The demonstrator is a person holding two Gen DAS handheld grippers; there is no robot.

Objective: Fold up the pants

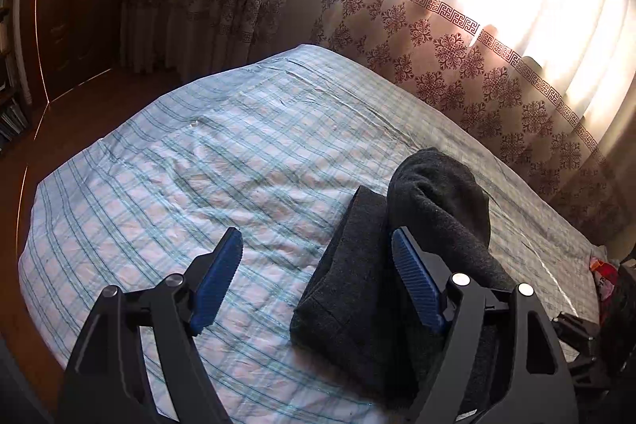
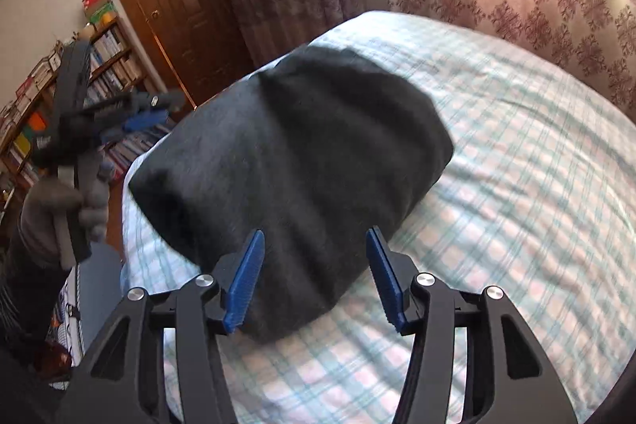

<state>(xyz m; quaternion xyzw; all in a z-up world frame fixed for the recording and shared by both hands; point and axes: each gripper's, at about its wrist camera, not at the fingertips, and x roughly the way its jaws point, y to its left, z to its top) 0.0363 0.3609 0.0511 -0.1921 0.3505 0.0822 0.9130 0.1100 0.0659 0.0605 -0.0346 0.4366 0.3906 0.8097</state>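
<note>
Right tongs (image 2: 314,277) hang released right over the dark pants (image 2: 294,161), whose long axis runs away toward the bed's (image 2: 497,153) far edge. Left tongs (image 1: 318,281) gape empty too, bundle off to their right, so the right hand looks nearer.

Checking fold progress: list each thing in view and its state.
Pants: folded into a dark bundle on the bed, top layer bulging.
Left claw: open, nothing between the pads.
Right claw: open over the pants, not gripping.
Bedsheet: spread, wrinkled.
Door: closed.
Curtains: drawn.
</note>
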